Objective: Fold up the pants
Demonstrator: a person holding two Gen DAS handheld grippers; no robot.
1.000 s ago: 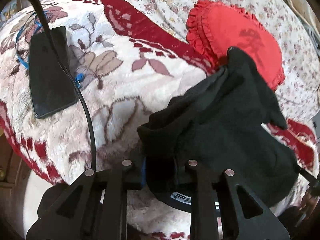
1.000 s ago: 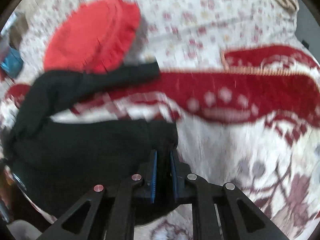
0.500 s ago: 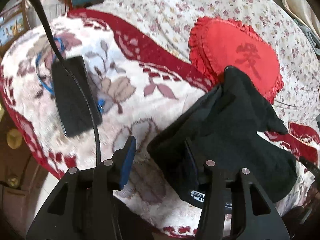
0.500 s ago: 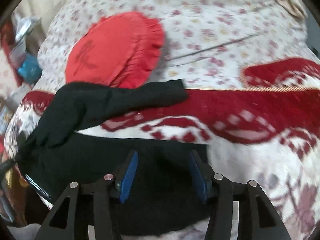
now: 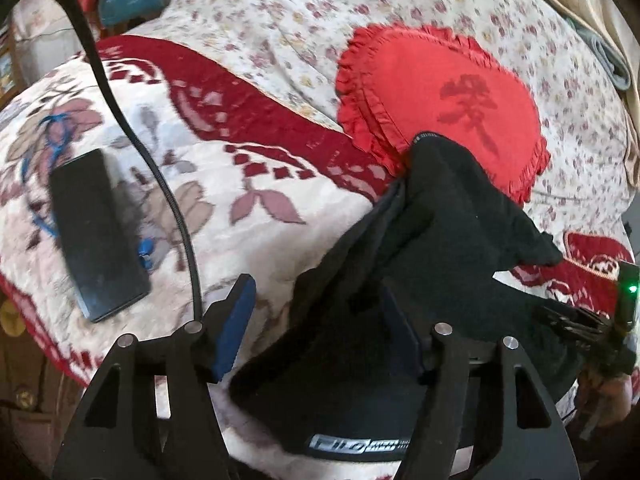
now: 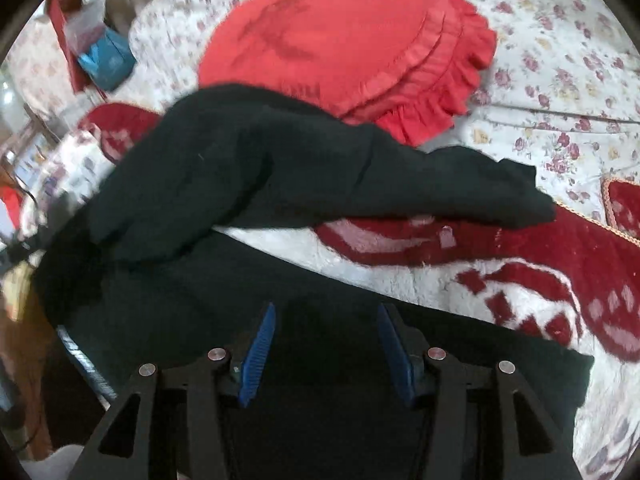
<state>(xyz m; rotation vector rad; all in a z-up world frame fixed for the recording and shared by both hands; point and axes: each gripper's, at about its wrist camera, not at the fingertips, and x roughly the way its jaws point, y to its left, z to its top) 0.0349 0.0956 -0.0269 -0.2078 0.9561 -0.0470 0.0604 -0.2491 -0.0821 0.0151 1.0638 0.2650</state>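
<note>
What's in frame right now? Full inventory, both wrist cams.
pants: 1, black, loosely folded on the blanket, one leg overlapping the cushion
cushion: 1, red, heart-shaped with ruffles, on the floral sheet
blanket: 1, white and red
floral sheet: 1, cream, beyond the blanket
phone: 1, black, on the blanket
cable: 1, black, across the blanket
left gripper: jaws opening, pants below
right gripper: open over the pants

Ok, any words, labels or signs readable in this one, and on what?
"FILO", or close to it: white print on the waistband of the black pants. The smaller print beside it is too blurred to read.
Dark character-like motif on the red cushion: not legible as text.
Nothing else readable.
</note>
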